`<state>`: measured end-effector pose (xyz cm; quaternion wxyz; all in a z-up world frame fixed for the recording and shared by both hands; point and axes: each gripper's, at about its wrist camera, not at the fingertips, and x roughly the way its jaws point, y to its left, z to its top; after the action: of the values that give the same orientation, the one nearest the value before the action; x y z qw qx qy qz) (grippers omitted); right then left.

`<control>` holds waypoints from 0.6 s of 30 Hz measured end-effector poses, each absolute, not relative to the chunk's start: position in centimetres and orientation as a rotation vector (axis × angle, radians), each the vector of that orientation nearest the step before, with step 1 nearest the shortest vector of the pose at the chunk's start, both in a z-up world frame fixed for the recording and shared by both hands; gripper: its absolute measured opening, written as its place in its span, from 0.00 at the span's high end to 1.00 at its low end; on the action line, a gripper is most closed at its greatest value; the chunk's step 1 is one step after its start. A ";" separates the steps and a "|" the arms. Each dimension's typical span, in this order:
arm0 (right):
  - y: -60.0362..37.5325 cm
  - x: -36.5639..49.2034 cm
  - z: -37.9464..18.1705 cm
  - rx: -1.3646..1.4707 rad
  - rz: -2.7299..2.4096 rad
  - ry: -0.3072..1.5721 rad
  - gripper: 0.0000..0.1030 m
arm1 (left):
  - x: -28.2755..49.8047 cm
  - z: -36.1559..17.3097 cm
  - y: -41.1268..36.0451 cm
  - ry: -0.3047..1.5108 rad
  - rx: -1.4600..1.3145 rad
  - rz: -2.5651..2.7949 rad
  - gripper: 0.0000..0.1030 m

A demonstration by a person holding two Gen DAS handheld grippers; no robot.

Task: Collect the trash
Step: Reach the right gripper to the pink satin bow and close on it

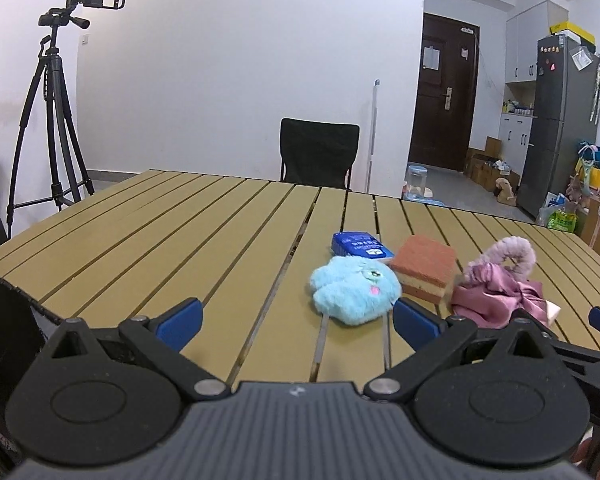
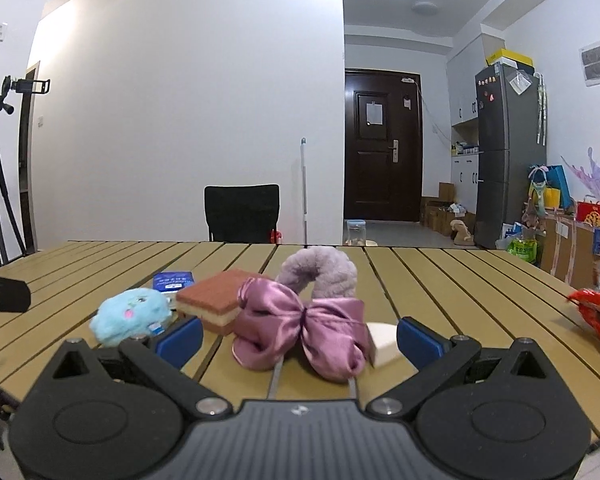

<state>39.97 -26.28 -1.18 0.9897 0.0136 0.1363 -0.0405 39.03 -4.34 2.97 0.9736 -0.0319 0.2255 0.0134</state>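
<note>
Trash on the slatted table is hard to single out; the likeliest piece is a red crinkled wrapper, seen only from the right wrist.

Left wrist view: the left gripper hangs low over the near table edge, its blue-padded fingers spread wide with nothing between them. Beyond them lies a light blue plush toy. Behind it sits a blue packet, beside that a layered brown-and-cream sponge block. To the right lies a pink satin bow on a fuzzy mauve headband. A black chair stands at the far side, and a tripod with a camera stands at left.

Right wrist view: the right gripper is likewise spread and empty, its fingers flanking the pink satin bow. A white wedge lies just beside the bow, near the right finger. The plush toy, packet and sponge block lie to the left. The red wrapper rests at the table's far right edge, well apart from the gripper.
</note>
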 end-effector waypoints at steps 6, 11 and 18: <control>-25.4 43.6 -1.3 0.000 -0.116 0.294 0.00 | 41.1 2.8 -4.1 0.464 -0.071 0.038 0.00; -25.4 46.9 -1.3 0.023 -0.210 0.398 0.00 | 42.4 2.7 -3.9 0.468 -0.065 0.048 0.00; -26.4 50.3 -2.0 0.082 -0.196 0.524 0.11 | 43.1 2.0 -3.5 0.497 -0.064 0.060 0.00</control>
<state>50.33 -26.40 -1.98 0.9604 0.0404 0.2584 -0.0965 43.05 -3.49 2.04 0.9683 -0.0318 0.2460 0.0296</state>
